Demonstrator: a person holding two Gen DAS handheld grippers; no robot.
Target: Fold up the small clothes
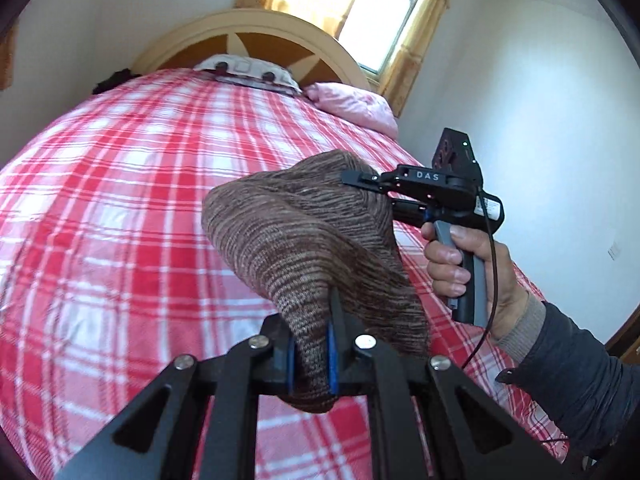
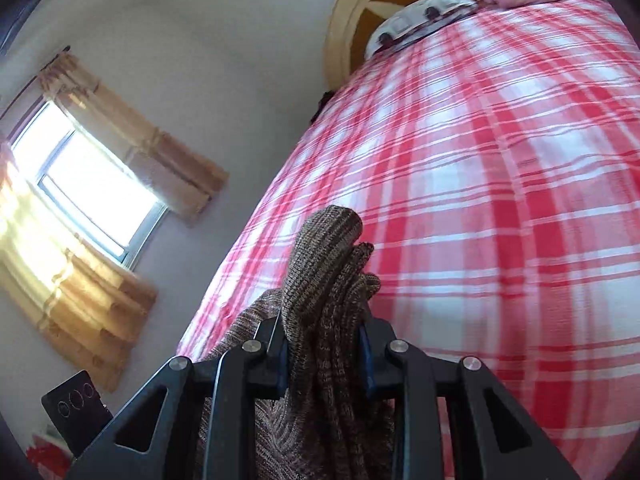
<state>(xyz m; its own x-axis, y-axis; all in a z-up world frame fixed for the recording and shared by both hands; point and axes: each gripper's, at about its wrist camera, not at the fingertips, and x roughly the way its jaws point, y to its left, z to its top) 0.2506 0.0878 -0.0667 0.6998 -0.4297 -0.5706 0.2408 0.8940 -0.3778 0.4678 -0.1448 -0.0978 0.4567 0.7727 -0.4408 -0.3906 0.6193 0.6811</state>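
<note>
A small brown striped knit garment [image 1: 312, 236] hangs lifted above the bed, held between both grippers. My left gripper [image 1: 314, 356] is shut on its near edge, with the knit bunched between the blue pads. My right gripper [image 1: 360, 180] is shut on the far upper edge of the garment, held by a hand at the right. In the right wrist view the same knit garment [image 2: 324, 280] is bunched between the right gripper's [image 2: 324, 360] pads and hangs down below them.
The bed has a red and white plaid cover [image 1: 120, 200]. A pink pillow [image 1: 352, 104] and a patterned pillow [image 1: 248, 70] lie by the arched headboard [image 1: 256, 36]. A curtained window [image 2: 88, 184] and white walls stand beyond.
</note>
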